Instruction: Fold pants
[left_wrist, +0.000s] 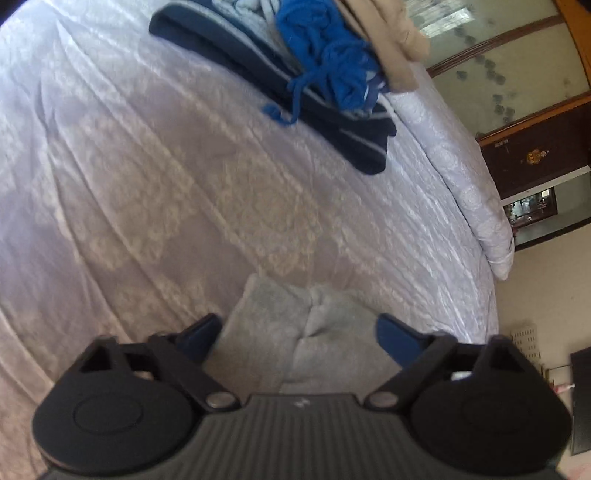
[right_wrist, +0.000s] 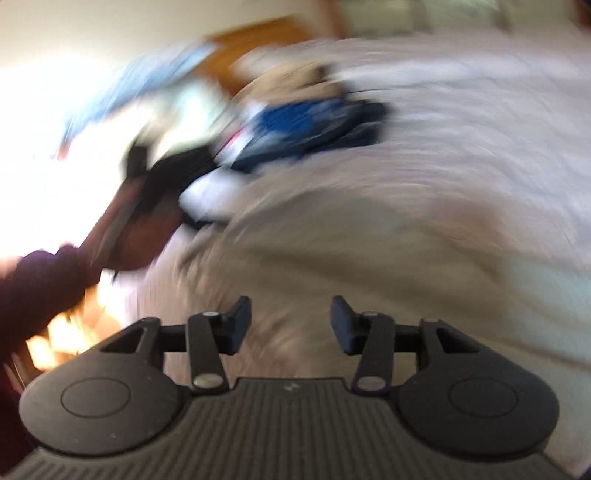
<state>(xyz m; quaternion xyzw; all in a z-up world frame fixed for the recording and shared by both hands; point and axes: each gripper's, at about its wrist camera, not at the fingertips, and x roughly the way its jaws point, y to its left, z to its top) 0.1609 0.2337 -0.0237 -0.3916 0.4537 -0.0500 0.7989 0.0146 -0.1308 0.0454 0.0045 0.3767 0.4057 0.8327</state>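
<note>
Folded grey pants (left_wrist: 295, 332) lie on the pale quilted bed near its front edge, seen in the left wrist view. My left gripper (left_wrist: 295, 338) hangs just above them with its blue-padded fingers (left_wrist: 393, 341) spread wide on either side of the grey cloth, not pressing it. The right wrist view is heavily blurred. There my right gripper (right_wrist: 291, 323) is open with nothing between its fingers (right_wrist: 240, 321), over a blurred beige-grey surface. At the left of that view a hand in a dark sleeve (right_wrist: 40, 288) holds the other gripper (right_wrist: 166, 173).
A pile of clothes sits at the far side of the bed: dark navy garments (left_wrist: 258, 74), a bright blue one (left_wrist: 325, 55) and a beige one (left_wrist: 388, 37). The bed's edge (left_wrist: 491, 221) runs down the right, with a dark wooden cabinet (left_wrist: 535, 158) and floor beyond.
</note>
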